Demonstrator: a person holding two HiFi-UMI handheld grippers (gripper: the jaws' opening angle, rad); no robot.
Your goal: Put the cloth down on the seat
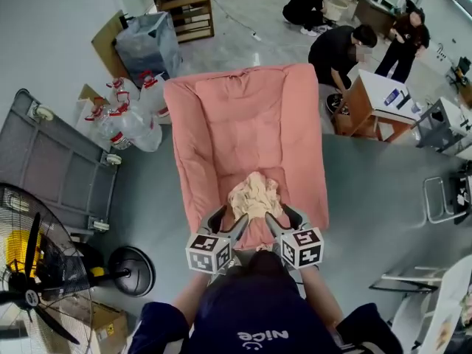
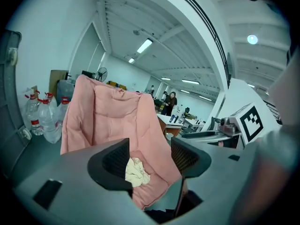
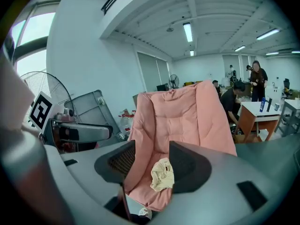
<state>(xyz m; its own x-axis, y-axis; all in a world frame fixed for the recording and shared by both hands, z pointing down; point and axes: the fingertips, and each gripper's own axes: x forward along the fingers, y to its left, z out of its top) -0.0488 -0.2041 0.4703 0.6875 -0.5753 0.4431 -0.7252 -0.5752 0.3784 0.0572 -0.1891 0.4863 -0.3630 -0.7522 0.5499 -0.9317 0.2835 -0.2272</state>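
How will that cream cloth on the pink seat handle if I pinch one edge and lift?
The cloth lies bunched in soft folds, so it is probably floppy and would drape from a single pinch. It looks thin, so likely light. On the padded chair seat it should not roll, and may drag rather than slide.

One cloth, one pink chair, two tongs: left tongs, right tongs

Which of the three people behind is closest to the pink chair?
The bent-over person at the wooden table, beside the chair; the crouching person and the standing person are farther off.
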